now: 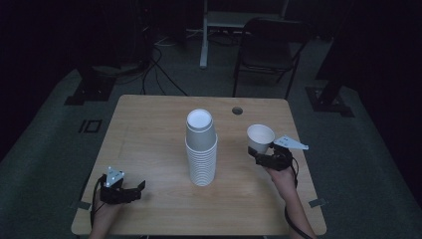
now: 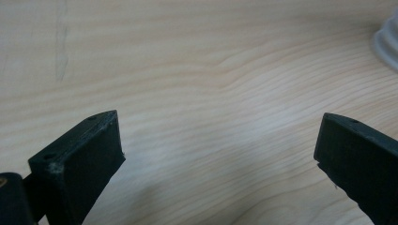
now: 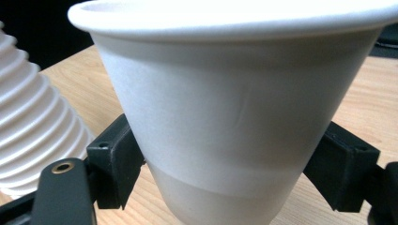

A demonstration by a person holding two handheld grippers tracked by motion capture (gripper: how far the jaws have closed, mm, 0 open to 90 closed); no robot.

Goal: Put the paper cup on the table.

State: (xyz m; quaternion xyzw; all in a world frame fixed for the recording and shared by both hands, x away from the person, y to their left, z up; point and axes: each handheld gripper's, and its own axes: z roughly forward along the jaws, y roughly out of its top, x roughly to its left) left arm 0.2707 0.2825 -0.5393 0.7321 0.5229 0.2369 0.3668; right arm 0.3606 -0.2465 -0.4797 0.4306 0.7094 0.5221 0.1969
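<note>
Right claw (image 1: pixel 265 155) is clamped on a single white paper cup (image 1: pixel 261 137), mouth up, roughly upright with a slight tilt. In the right gripper view the two black jaws press the white paper cup (image 3: pixel 234 117) on opposite sides of its lower wall, just above the base. It sits over the right part of the light wooden desk (image 1: pixel 149 144), near the right edge; I cannot tell whether its base touches the wood or is clear of it. The grey three-cornered plate (image 1: pixel 291 143) on that gripper is just to the right of the cup rim.

The tall stack of upside-down white paper cups (image 1: pixel 201 149) stands upright at desk centre, well apart from the held cup in the high view. Its ribbed rims (image 3: pixel 33 126) show at the left edge of the right gripper view.

Left claw (image 1: pixel 135 190) is spread apart with nothing between the jaws. It rests low at the near left corner of the desk, pointing right towards the stack and well apart from it. The left gripper view shows bare wood grain between the jaws, with a blurred edge of the stack (image 2: pixel 387 44) at top right.

A small round grommet hole (image 1: pixel 237 110) lies at the far side of the desk. A dark folding chair (image 1: pixel 268 50) stands on the floor beyond the desk.
</note>
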